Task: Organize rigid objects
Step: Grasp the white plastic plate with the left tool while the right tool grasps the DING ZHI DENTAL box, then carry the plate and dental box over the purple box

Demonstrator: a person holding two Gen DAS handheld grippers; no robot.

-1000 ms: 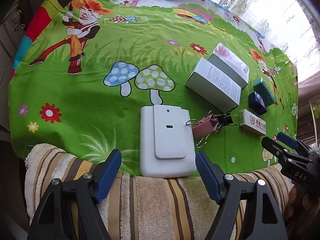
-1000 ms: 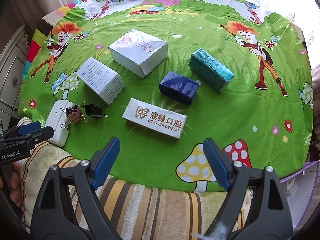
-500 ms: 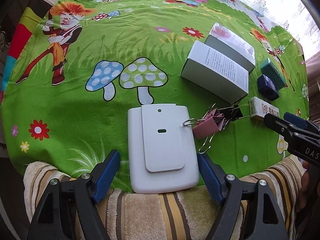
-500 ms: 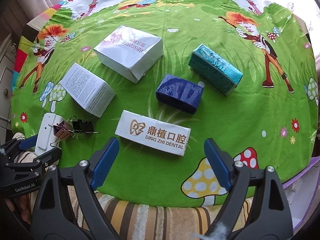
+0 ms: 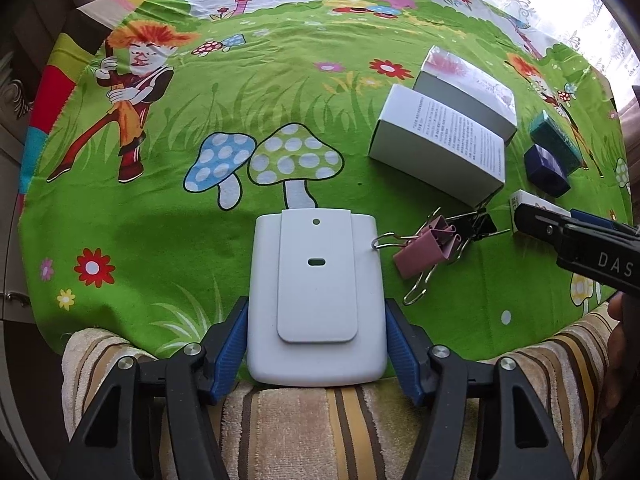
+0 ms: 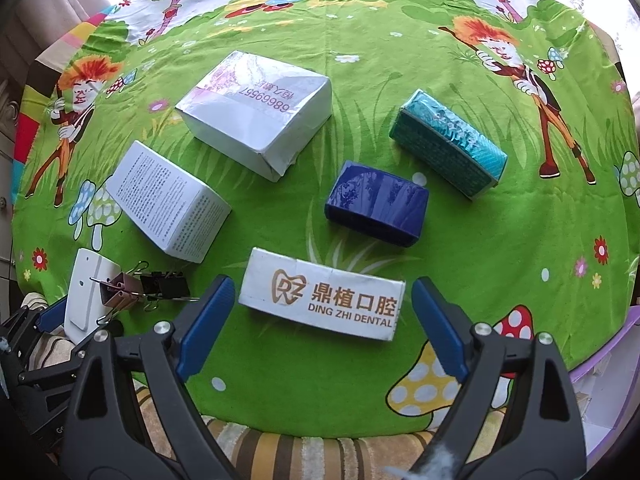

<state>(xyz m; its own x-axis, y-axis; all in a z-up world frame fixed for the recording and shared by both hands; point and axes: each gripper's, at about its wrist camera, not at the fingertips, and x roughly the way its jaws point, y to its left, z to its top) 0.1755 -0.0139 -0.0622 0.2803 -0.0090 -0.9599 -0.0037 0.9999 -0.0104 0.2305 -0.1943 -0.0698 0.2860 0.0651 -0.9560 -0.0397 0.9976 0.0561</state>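
Left tongs are closing on the white case, bottom centre of the left view, blue pads right against its sides. Pink clip sits just right of it. Right tongs are wide and opening, straddling the dental box low centre without touching. Blue box and teal box lie above.

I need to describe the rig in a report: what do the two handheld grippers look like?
Both the left gripper and right gripper are black plastic clamp-style frames with silver rivets and ribbed blue pads. White lettering "DAS" marks the right gripper's side in the left wrist view. No sleeves show.
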